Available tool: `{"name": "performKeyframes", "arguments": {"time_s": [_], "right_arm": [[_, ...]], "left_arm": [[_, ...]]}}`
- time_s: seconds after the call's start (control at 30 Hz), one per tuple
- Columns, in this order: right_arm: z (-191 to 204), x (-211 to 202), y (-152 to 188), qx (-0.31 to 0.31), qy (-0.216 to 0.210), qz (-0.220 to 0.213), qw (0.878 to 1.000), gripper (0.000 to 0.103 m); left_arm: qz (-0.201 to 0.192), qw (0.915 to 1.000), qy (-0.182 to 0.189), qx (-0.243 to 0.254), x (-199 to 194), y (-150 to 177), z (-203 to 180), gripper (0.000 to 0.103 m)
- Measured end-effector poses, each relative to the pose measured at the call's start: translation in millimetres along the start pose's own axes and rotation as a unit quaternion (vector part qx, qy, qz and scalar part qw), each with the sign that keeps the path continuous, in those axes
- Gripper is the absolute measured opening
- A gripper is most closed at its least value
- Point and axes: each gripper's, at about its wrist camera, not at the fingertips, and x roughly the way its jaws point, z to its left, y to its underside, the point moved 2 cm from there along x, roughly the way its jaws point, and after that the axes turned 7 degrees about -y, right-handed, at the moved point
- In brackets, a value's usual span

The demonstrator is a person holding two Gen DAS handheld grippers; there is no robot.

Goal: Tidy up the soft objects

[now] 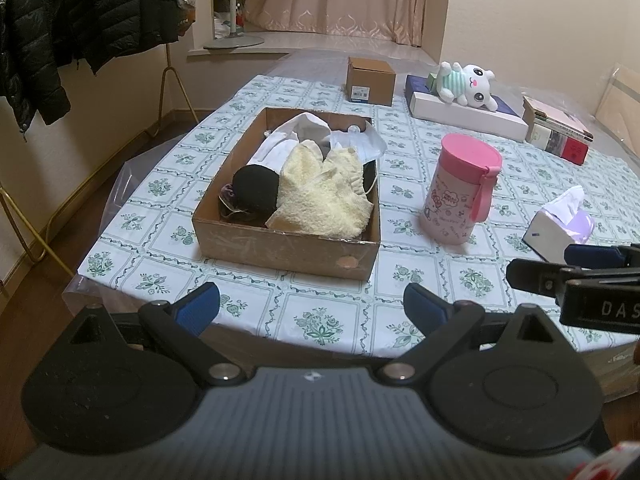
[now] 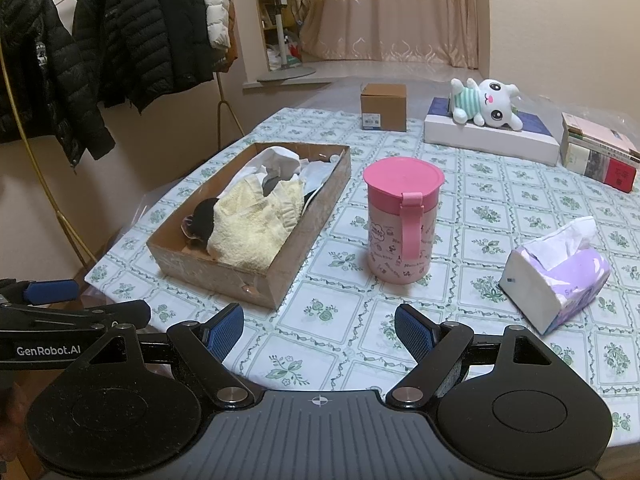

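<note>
Cloths (image 1: 320,196) fill the cardboard box (image 1: 280,248); plush toy (image 1: 466,82) lies outside, far across the table; left gripper (image 1: 312,306) and right gripper (image 2: 319,330) hover spread, empty.

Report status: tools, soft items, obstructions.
Both tools open, empty: left, right. Cream towel in cardboard box; plush toy still out. Pink canister between.
</note>
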Motion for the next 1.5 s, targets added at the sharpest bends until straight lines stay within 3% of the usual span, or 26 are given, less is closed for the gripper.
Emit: {"name": "performKeyframes", "arguments": {"time_s": [1.5], "right_arm": [[-2.5, 1.0, 2.0, 0.001, 0.002, 0.001, 1.000, 0.082]], "left_arm": [[0.001, 1.0000, 0.000, 0.000, 1.3, -0.3, -2.1, 0.098]]}}
